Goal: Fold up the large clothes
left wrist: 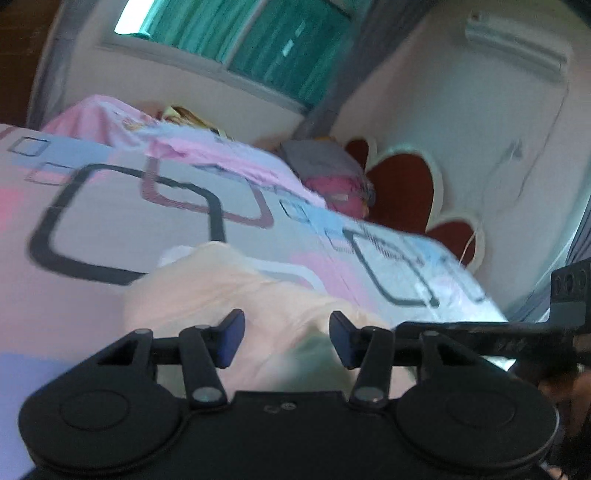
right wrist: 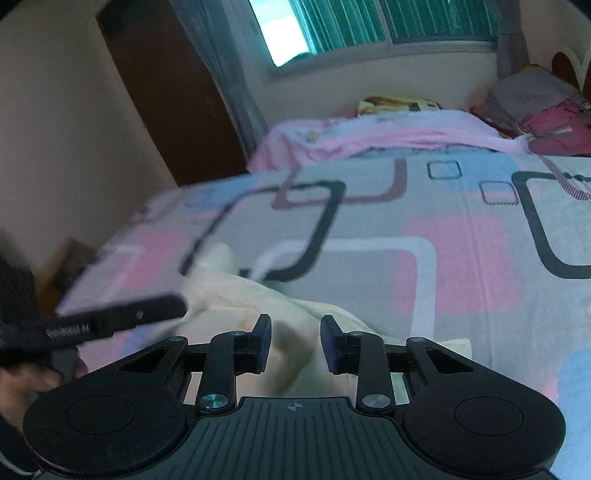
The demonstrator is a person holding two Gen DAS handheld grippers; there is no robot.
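Note:
A cream garment (left wrist: 236, 291) lies bunched on the patterned bed sheet (left wrist: 110, 221), near the front. My left gripper (left wrist: 286, 338) is open just above the garment, with cloth showing between its fingers. In the right wrist view the same garment (right wrist: 258, 299) lies under my right gripper (right wrist: 295, 343), which is open over it. The frames do not show whether either gripper touches the cloth. The left gripper's body (right wrist: 110, 321) crosses the left side of the right wrist view. The right gripper's body (left wrist: 498, 332) shows at the right of the left wrist view.
A pink blanket (left wrist: 184, 144) lies along the bed's far side. A pile of grey and magenta clothes (left wrist: 332, 173) sits by the red heart-shaped headboard (left wrist: 402, 188). A brown door (right wrist: 166, 96) and a curtained window (right wrist: 369, 22) are behind the bed.

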